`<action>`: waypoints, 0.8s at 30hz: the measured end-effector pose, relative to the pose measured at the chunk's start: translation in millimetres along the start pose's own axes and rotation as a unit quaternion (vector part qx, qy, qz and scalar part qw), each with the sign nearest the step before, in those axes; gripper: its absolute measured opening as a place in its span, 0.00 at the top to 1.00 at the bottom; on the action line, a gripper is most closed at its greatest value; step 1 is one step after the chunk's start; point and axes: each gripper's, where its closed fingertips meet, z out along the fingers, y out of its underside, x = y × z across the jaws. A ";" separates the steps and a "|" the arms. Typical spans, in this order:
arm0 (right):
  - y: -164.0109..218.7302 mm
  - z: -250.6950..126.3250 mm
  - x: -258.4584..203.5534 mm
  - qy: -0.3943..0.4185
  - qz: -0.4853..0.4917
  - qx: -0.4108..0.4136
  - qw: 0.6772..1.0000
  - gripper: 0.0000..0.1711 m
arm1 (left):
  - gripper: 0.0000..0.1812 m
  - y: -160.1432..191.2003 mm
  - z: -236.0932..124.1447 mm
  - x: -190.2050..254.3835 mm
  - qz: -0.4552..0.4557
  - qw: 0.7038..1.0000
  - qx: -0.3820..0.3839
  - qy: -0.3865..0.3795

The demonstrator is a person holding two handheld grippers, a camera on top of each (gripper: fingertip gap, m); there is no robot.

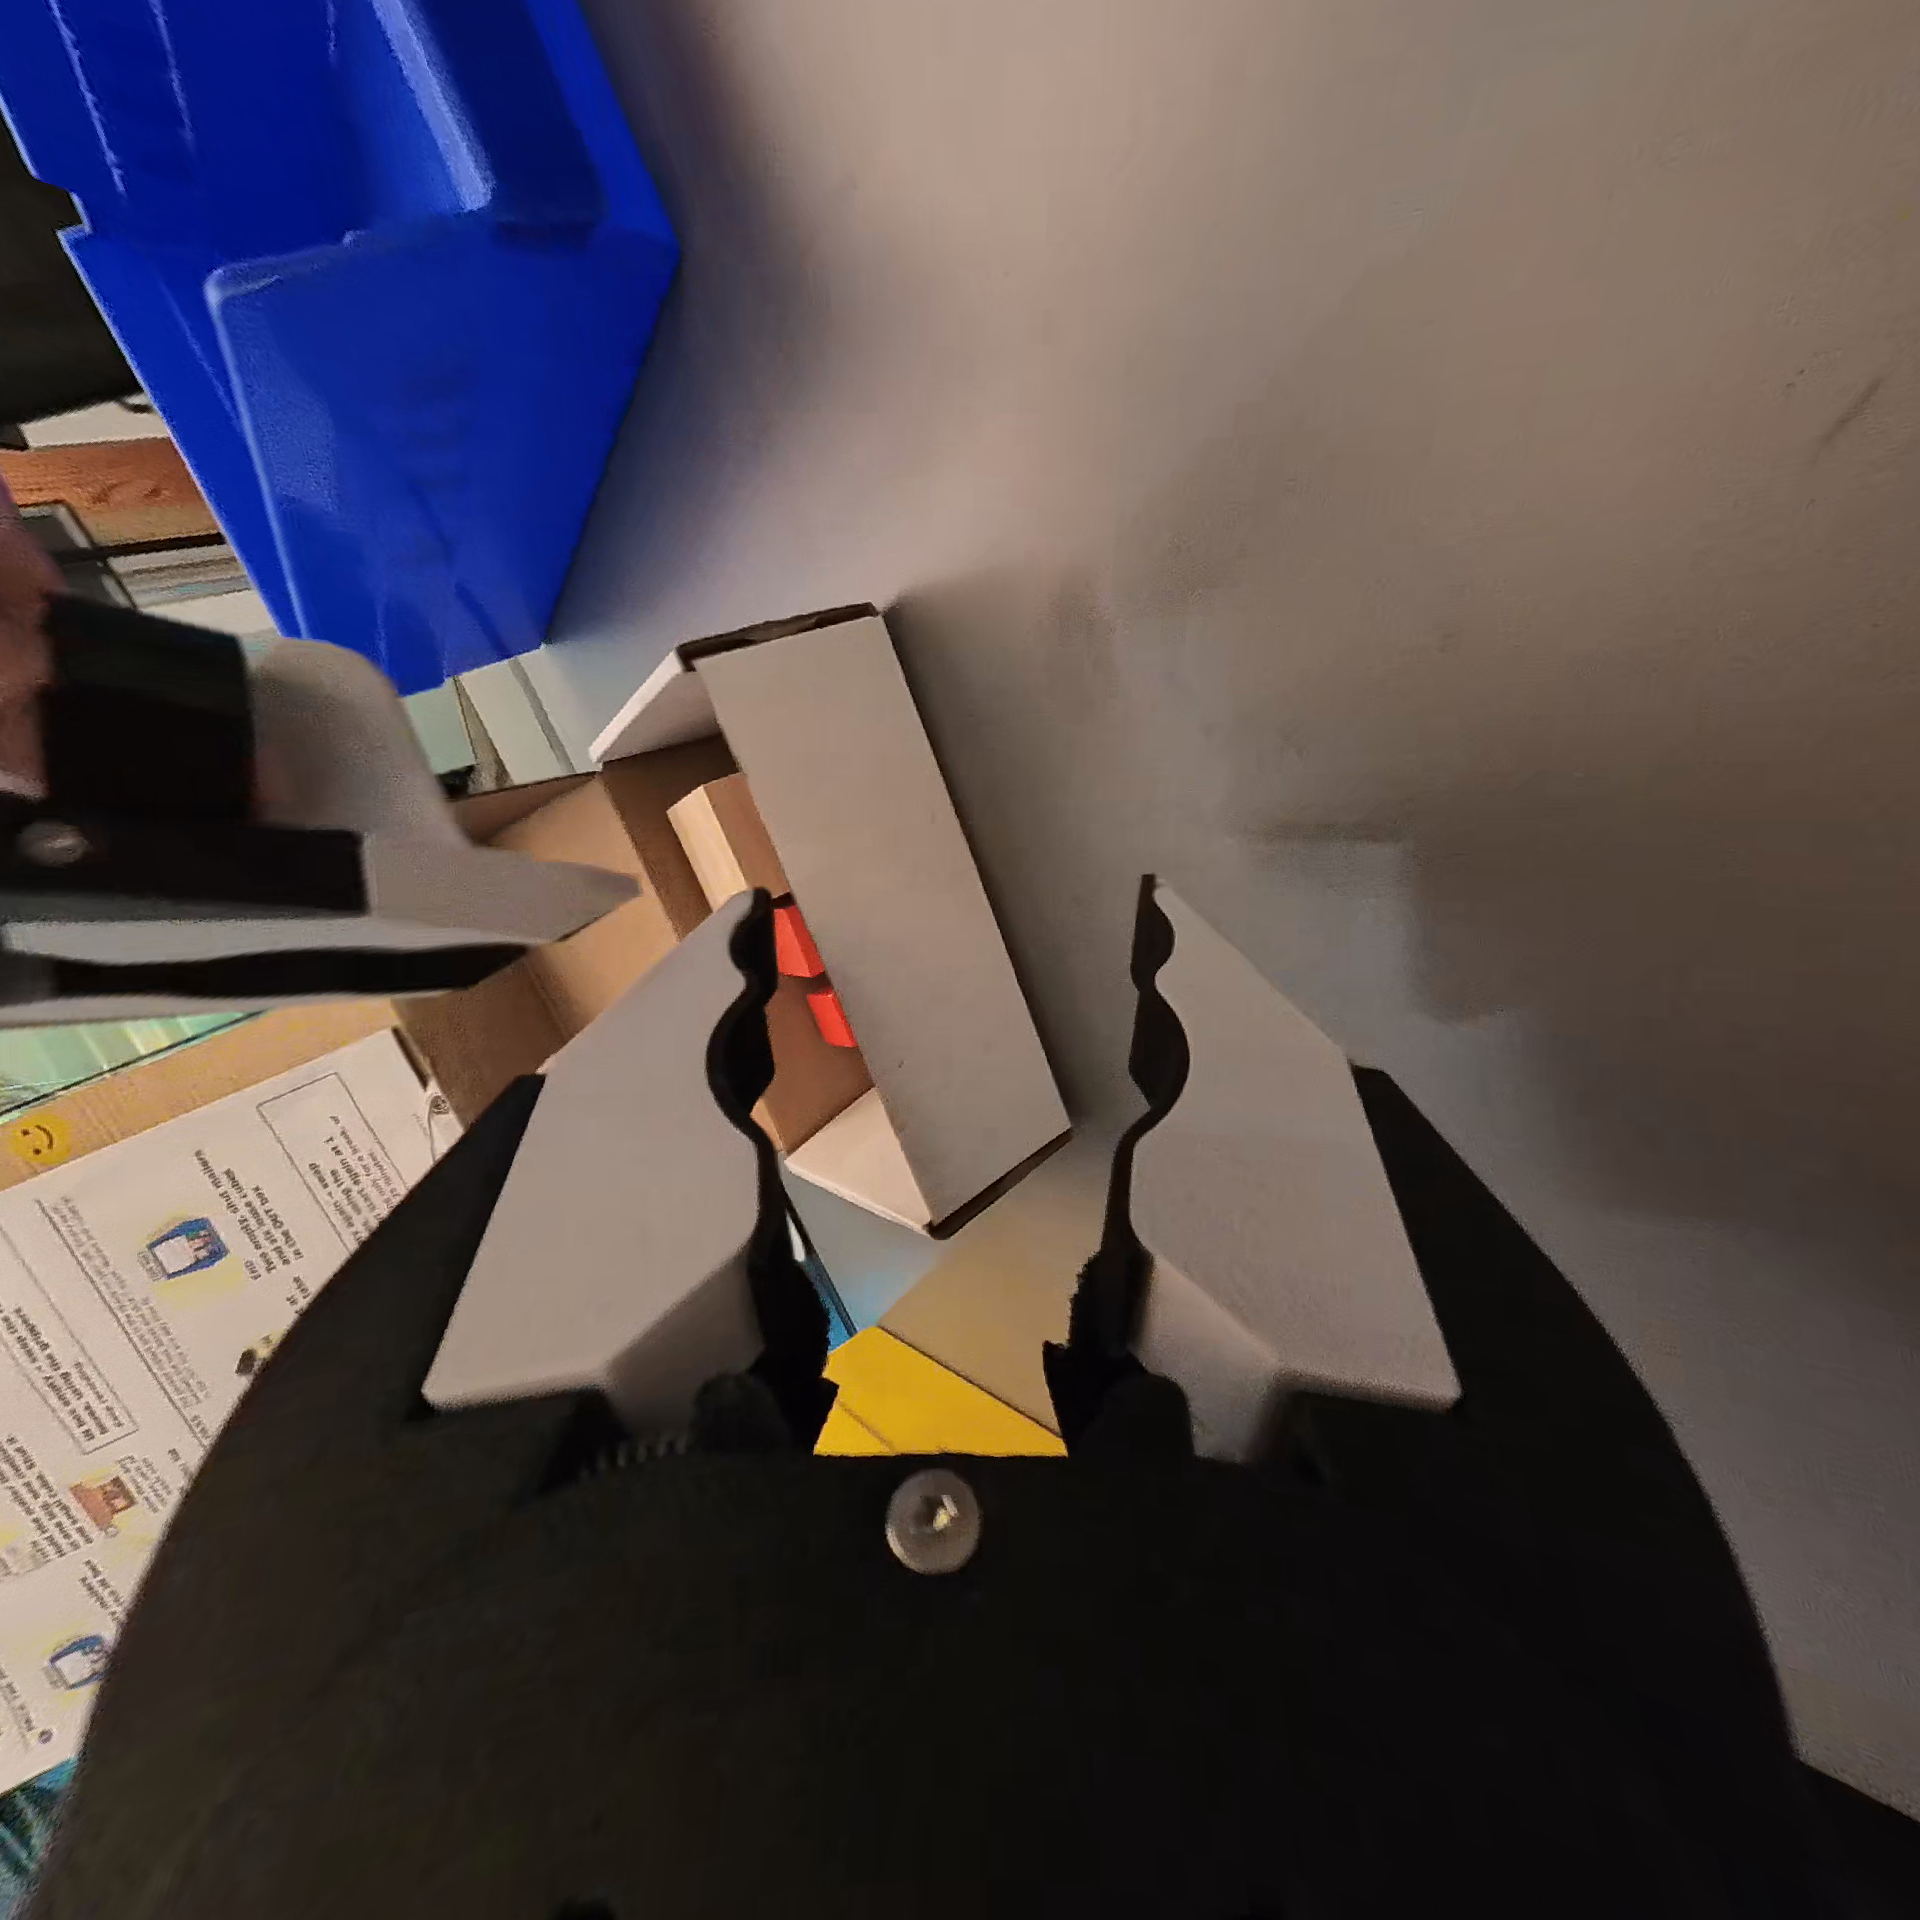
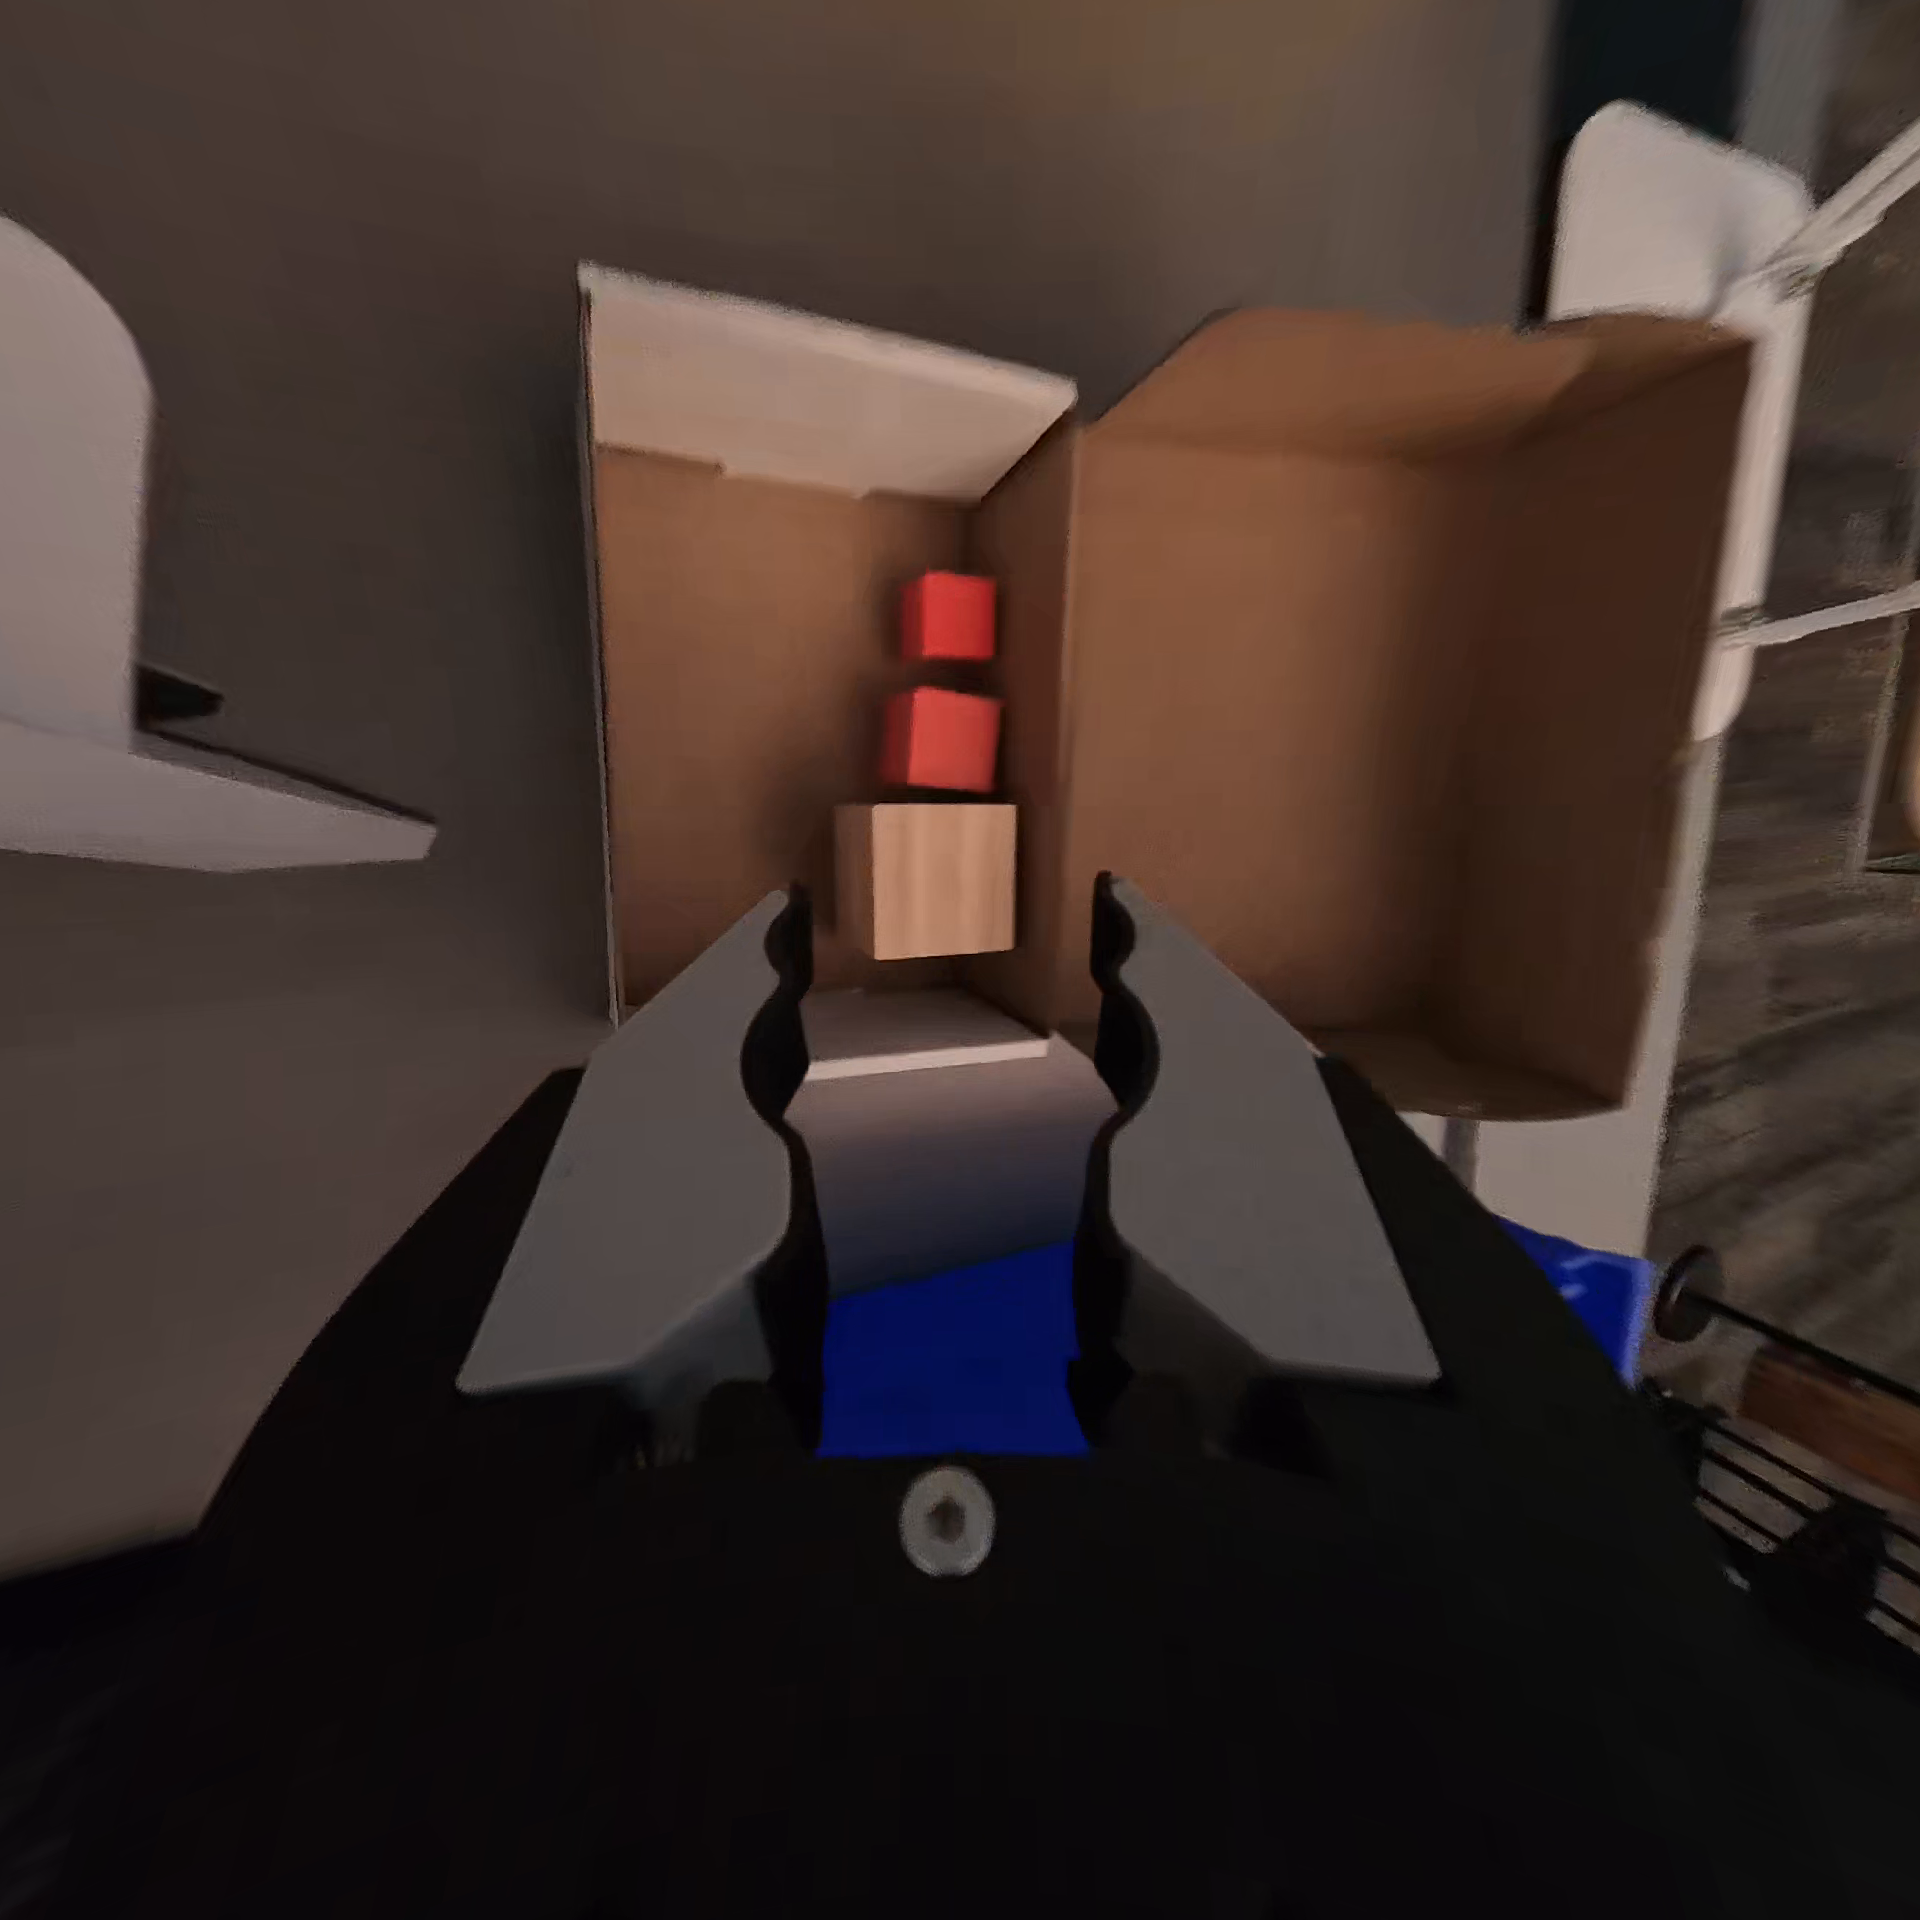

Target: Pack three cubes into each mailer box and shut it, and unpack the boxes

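Note:
An open white mailer box with a brown inside lies on the grey table, its lid folded out to the right. Inside, along the right wall, sit two red cubes and one plain wooden cube in a row. My right gripper is open and empty, just in front of the wooden cube. My left gripper is open and empty beside the box's white outer wall; the red cubes and the wooden cube show past it. The right gripper reaches in from the left there.
A blue plastic bin stands on the table beyond the box, and also shows below my right gripper. A printed sheet and a yellow thing lie near my left gripper. The left gripper's finger enters the right wrist view. From my right tips it is roughly 5 cm to the plain wooden cube; from my left, 11 cm.

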 end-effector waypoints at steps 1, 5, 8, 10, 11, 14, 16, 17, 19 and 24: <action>3.7 6.6 -4.5 -0.011 0.004 -0.005 1.000 0.69 | 0.62 -0.2 0.8 1.2 0.001 1.000 -0.001 0.002; 15.9 28.3 -12.0 -0.032 0.007 -0.042 0.999 0.69 | 0.62 3.5 2.8 0.6 -0.002 1.000 -0.008 0.003; 22.0 40.3 -11.9 -0.038 0.005 -0.062 0.997 0.68 | 0.63 3.6 2.9 0.7 -0.002 1.000 -0.006 0.004; 26.3 46.3 -8.7 -0.034 0.005 -0.076 0.997 0.68 | 0.63 1.4 2.2 1.7 -0.004 1.000 0.000 0.007; 28.7 48.7 -8.5 -0.036 0.006 -0.084 0.996 0.67 | 0.63 1.1 1.8 1.5 -0.004 1.000 0.001 0.007; 29.4 53.7 -10.6 -0.045 0.009 -0.090 0.995 0.68 | 0.63 1.0 -0.2 -0.9 -0.004 1.000 0.001 0.001; 28.5 52.0 -10.6 -0.049 0.008 -0.093 0.994 0.72 | 0.63 0.0 -1.8 -2.4 -0.006 1.000 0.004 -0.001; 26.6 51.0 -10.7 -0.055 0.010 -0.090 0.994 0.76 | 0.63 -0.4 -2.4 -3.1 -0.008 1.000 0.006 -0.002; 24.1 52.2 -11.3 -0.067 0.021 -0.088 0.994 0.76 | 0.63 -1.3 -2.4 -3.4 -0.011 1.000 0.010 -0.001; 27.3 62.6 -12.6 -0.075 0.018 -0.119 0.990 0.74 | 0.63 4.3 0.2 -7.0 -0.023 1.000 0.004 -0.003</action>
